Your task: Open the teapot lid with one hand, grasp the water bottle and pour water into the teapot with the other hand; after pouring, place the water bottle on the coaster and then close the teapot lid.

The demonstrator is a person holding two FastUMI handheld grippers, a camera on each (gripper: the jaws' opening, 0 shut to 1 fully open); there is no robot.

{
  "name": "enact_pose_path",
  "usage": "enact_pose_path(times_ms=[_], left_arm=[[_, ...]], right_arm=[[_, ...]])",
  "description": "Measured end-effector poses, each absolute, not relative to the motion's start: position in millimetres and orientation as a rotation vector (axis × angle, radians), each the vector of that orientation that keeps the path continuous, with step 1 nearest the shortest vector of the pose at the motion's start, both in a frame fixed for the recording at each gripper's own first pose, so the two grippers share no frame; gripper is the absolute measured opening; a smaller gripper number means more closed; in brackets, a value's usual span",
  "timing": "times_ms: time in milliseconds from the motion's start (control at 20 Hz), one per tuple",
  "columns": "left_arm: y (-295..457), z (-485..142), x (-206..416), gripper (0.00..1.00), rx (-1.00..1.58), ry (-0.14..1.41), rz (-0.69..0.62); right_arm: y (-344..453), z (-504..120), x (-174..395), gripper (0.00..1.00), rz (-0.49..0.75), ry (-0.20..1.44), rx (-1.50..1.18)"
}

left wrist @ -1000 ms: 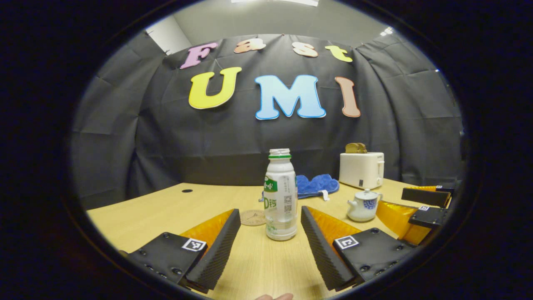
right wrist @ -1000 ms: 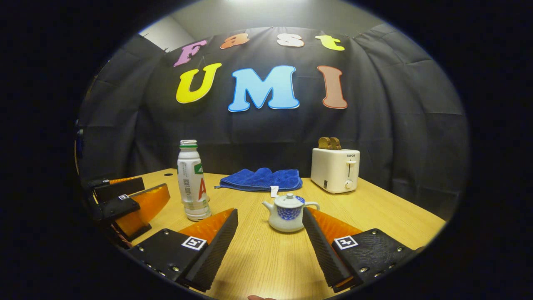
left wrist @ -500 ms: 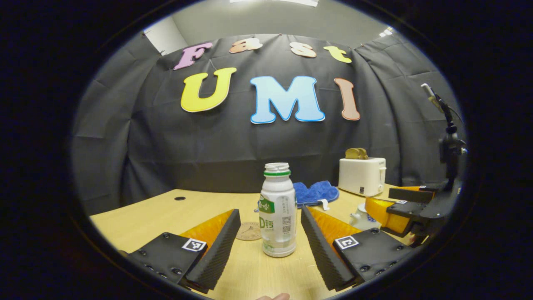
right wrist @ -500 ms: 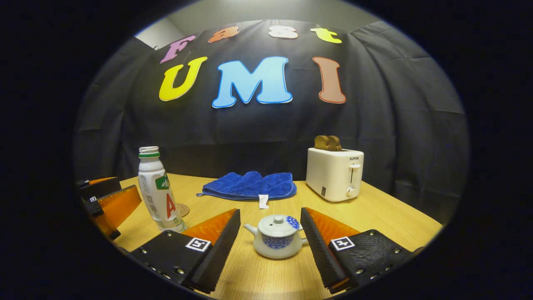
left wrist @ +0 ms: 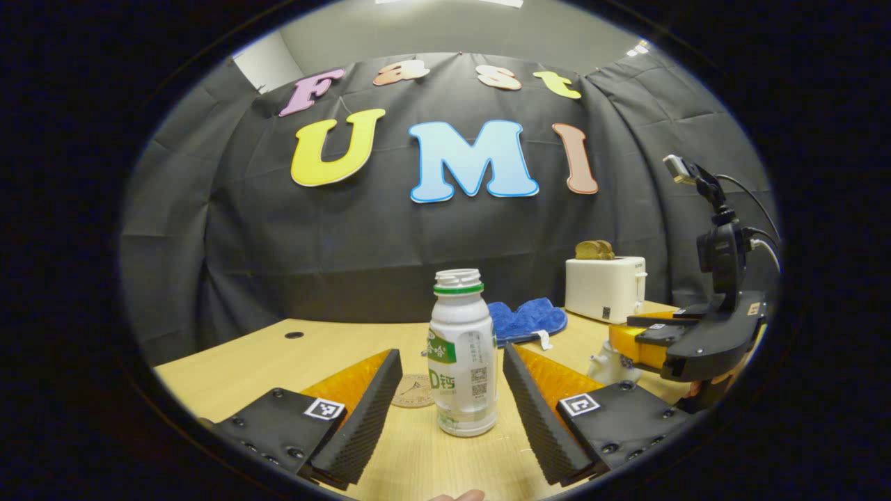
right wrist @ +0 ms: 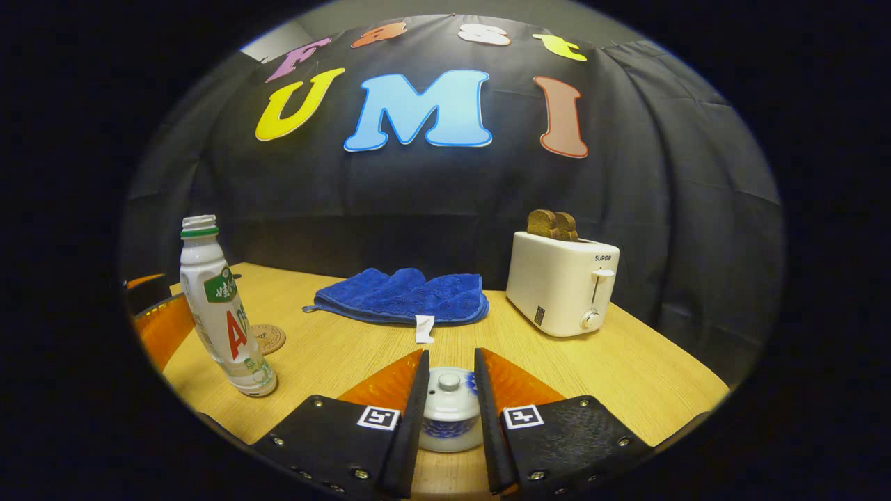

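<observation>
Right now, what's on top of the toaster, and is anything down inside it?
Two brown slices of bread stick up from the top of the white toaster, side by side. Their lower halves sit inside the slots, so how deep they go is hidden.

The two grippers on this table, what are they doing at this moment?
A person works a gripper with each hand. The right gripper has its fingers close on both sides of the teapot lid, which sits on the teapot; whether they press it, I cannot tell. The left gripper is open, its fingers on either side of the upright, uncapped water bottle, apart from it. The coaster lies bare.
</observation>
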State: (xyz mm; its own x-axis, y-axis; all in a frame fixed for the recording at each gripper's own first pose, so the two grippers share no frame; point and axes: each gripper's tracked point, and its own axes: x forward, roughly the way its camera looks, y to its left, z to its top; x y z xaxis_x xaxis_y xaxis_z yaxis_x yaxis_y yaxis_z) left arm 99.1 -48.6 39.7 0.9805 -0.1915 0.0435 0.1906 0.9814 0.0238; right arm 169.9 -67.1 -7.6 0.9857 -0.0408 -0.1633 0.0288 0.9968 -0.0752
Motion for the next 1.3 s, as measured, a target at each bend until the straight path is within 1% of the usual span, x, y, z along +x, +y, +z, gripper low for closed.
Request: enact_pose_path(times_ms=[50,100,150,200,250,400,650,950,1200,1300], left_arm=[[-49.3,39.3,99.9,1.00,0.020,-0.044,-0.195],[-49.3,37.1,99.5,1.00,0.015,-0.039,-0.199],[-49.5,34.4,99.7,0.98,0.009,-0.033,-0.201],[-48.7,32.2,100.2,0.96,0.003,-0.028,-0.199],[-47.9,30.9,101.3,1.00,-0.002,-0.023,-0.201],[-50.0,29.1,101.1,1.00,-0.001,-0.018,-0.204],[-55.8,32.4,109.3,1.00,0.004,-0.030,-0.210],[-58.7,10.5,135.3,1.00,0.000,0.048,-0.219],[-75.0,-0.3,154.5,1.00,0.040,0.074,-0.255],[-77.0,1.1,162.0,0.96,0.051,0.072,-0.253]], right_arm=[[-69.6,-19.3,170.3,0.40,-0.047,0.170,-0.068],[-66.0,-1.4,160.9,0.00,-0.047,0.172,-0.054],[-69.7,-7.2,169.7,0.11,-0.045,0.174,-0.058],[-68.3,-7.6,169.7,0.11,-0.037,0.172,-0.062],[-67.2,-8.4,169.6,0.11,-0.031,0.170,-0.063],[-67.2,-6.1,168.2,0.10,-0.016,0.165,-0.046],[-62.7,24.9,151.6,0.11,-0.012,0.067,-0.060],[-54.7,31.1,142.0,0.10,0.022,0.030,-0.068],[-58.5,32.9,140.3,0.11,0.025,0.022,-0.054],[-60.8,33.2,140.6,0.11,0.023,0.020,-0.047]])
